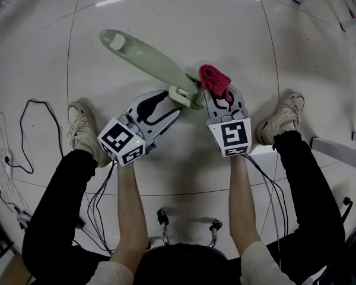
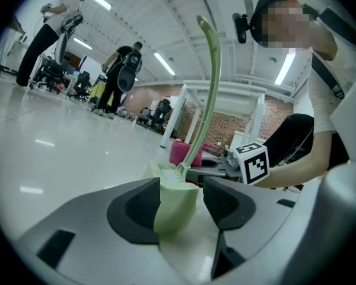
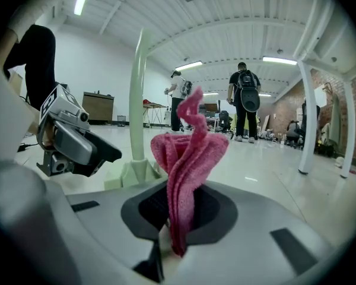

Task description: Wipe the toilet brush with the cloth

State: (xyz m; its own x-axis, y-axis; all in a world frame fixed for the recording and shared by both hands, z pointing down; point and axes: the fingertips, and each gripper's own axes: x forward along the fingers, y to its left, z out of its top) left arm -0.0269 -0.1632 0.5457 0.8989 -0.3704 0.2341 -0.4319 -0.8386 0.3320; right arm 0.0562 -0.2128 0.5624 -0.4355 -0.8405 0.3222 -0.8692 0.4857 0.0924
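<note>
While the person leans over the shiny white floor (image 1: 225, 34), a black cable (image 1: 25, 136) lies far on the left, and next to it is one pale shoe (image 1: 80, 126). Then comes the toilet brush (image 1: 148, 57) (image 2: 210, 88) (image 3: 136, 100). It is light green. Its long handle goes up and leans away to the left, and its thick low end is down by the two tools. I cannot tell if that end sits on the floor.

The left gripper (image 1: 171, 103) (image 2: 181, 200) has its jaws spread wide. The thick green end of the brush stands between them. One dark pad touches it, but the other pad has a small gap, so nothing is squeezed.

Just to the right is the right gripper (image 1: 221, 91) (image 3: 178, 218). Its jaws are pinched tight on the cloth (image 1: 214, 79) (image 3: 187, 159) (image 2: 181, 152). The cloth is pink-red, folded, and sticks up out of the jaws, close beside the low end of the brush.

Last on the right is the other pale shoe (image 1: 282, 116).
</note>
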